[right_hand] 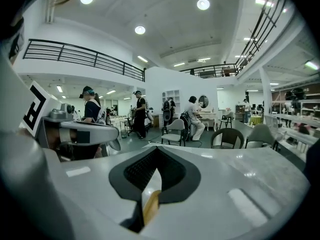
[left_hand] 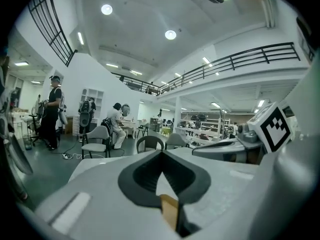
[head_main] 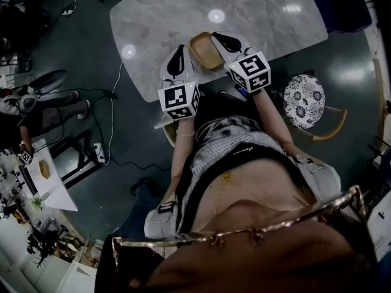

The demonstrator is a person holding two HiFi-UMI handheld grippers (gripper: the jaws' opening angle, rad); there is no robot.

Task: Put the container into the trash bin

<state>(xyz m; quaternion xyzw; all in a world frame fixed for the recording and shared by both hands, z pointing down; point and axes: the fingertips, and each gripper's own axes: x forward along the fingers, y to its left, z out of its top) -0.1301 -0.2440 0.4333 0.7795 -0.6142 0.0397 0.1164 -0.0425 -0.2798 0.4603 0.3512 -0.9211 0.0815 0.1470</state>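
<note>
A shallow tan container point(head_main: 204, 52) sits near the front edge of the marble table point(head_main: 256, 17), between my two grippers. My left gripper point(head_main: 182, 47) is at its left rim and my right gripper point(head_main: 214, 36) at its far right rim. In the left gripper view the jaws of the left gripper point(left_hand: 161, 153) are closed with a tan strip of the container point(left_hand: 169, 211) pinched between them. The right gripper point(right_hand: 157, 151) also has the tan rim of the container point(right_hand: 150, 207) between its closed jaws. No trash bin shows in any view.
A stool with a flowered seat point(head_main: 303, 99) stands to the right of the person, and a dark chair point(head_main: 348, 8) stands at the table's far right corner. Cables point(head_main: 113, 96) trail over the floor on the left. Several people and chairs point(right_hand: 175, 129) are in the hall beyond.
</note>
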